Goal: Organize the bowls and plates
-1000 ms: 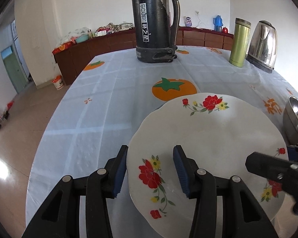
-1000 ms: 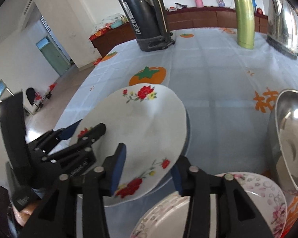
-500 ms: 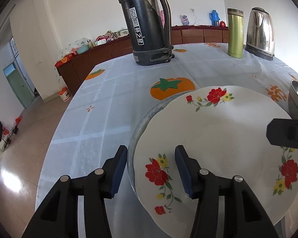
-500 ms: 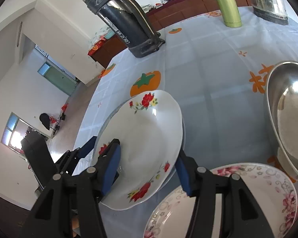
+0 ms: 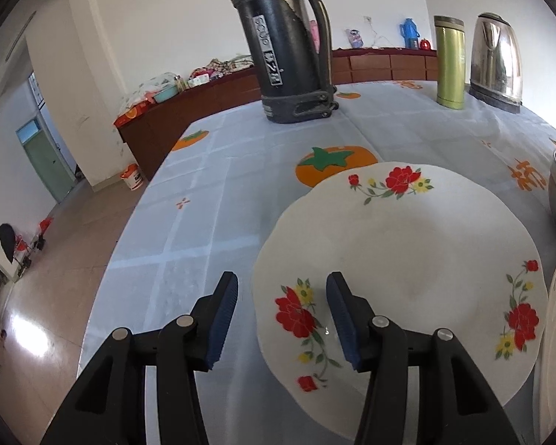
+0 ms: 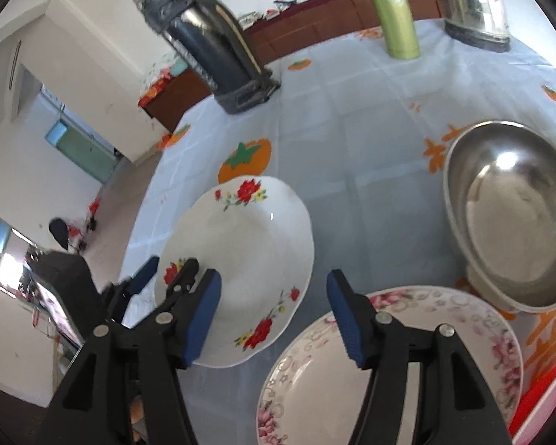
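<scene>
Two hand-held grippers are in play here. Our left hand-held gripper (image 5: 281, 319) sits with its jaws spread astride the 9 o'clock rim of the red-flower plate (image 5: 400, 259), pads not pressing it, and the plate lies flat on the surface (image 5: 241, 185). Our right hand-held gripper (image 6: 274, 315) is opening, jaws apart above that plate's 5 o'clock edge, nothing pinched. A pink-patterned plate (image 6: 407, 363) lies just beside it at 4 o'clock, and a steel bowl (image 6: 515, 215) sits at 2 o'clock.
</scene>
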{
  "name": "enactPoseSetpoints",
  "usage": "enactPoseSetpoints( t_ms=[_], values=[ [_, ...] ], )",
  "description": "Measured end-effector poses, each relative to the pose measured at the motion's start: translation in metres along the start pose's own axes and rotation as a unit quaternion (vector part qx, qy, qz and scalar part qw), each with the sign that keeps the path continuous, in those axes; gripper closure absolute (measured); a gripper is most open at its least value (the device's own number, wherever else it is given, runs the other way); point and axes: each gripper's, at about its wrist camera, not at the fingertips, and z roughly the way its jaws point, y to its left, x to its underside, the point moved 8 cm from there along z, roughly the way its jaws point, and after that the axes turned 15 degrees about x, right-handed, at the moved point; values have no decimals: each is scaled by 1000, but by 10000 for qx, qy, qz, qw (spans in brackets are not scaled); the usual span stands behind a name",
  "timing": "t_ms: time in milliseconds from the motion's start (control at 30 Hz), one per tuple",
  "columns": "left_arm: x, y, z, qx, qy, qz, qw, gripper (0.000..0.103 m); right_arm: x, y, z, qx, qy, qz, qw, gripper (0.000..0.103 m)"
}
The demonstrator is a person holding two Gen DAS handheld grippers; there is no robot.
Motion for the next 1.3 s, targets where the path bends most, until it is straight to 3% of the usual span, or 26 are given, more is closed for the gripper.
enactPoseSetpoints(
  t_ms=[300,467,633,833,1033,1300],
  values=[
    [-11,1,-57,43,-693,-235,9973,45,-8,-20,-41,-32,-607,-23,9981,36],
    [-4,-28,-71,304,-708,-113,9970,45,6,-43,-64,52,-1045,-102,9945,33],
    [11,-48,-75,566,-497,-297,9967,45,11,-52,-65,-185,-879,-94,9959,33],
    [27,-70,-84,557,-440,-372,9968,45,17,-53,-79,-282,-701,-554,9956,33],
    [45,-90,-84,716,-184,-641,9952,45,31,-59,-76,274,-373,-1335,9900,33],
    [56,-105,-77,722,59,-917,9931,45,39,-81,-59,428,-20,-1390,9894,33]
  ],
)
